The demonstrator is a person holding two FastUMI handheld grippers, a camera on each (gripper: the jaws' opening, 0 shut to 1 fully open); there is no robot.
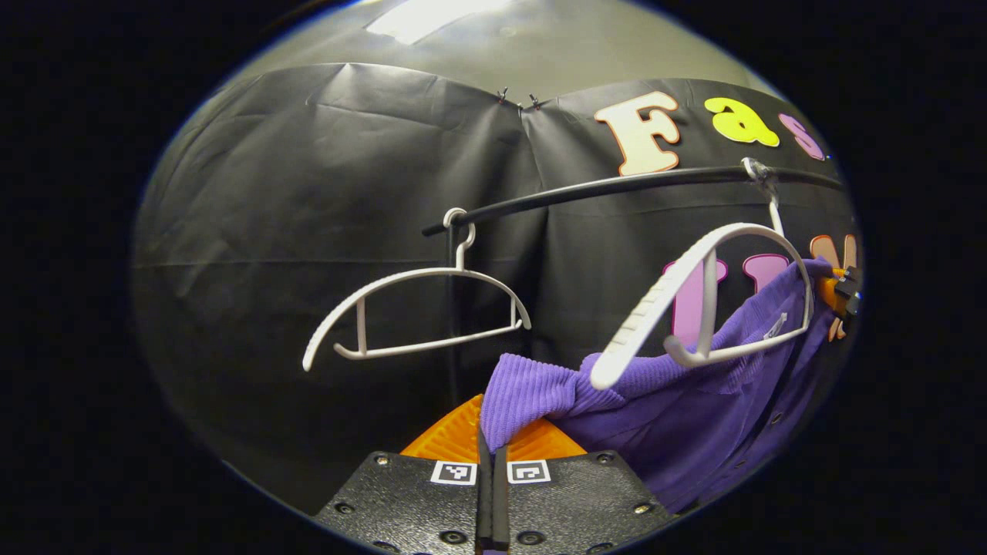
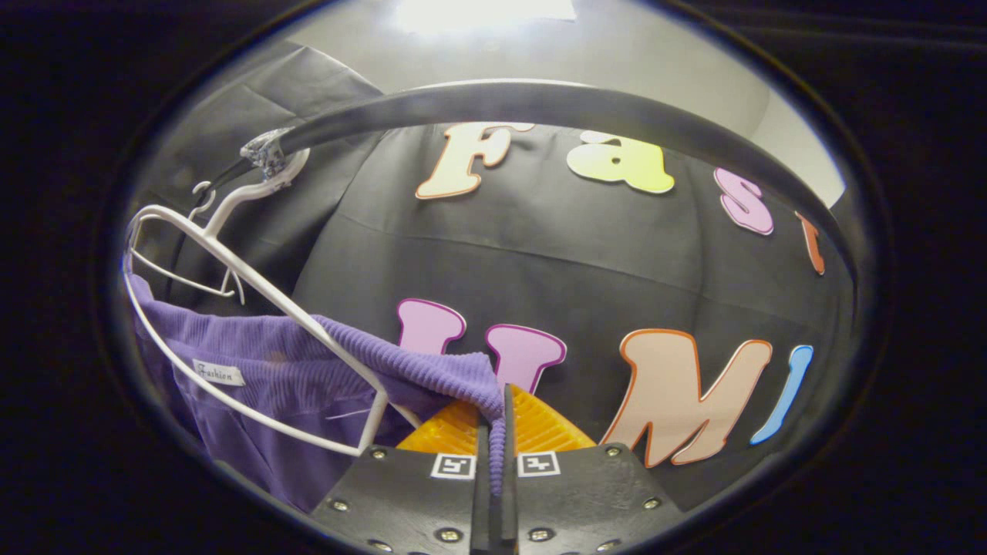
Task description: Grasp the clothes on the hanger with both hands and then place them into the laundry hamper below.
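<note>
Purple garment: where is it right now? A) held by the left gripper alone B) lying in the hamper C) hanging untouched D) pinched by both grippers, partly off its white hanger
D: the purple garment is pinched in the left gripper and the right gripper, one shoulder off the white hanger.

The purple ribbed garment (image 1: 694,416) is sagging off its white hanger (image 1: 698,304) — one shoulder already sliding clear of the near arm — and stretching taut at both ends, its collar tag (image 2: 218,372) showing inside the hanger's loop in the right gripper view.
</note>
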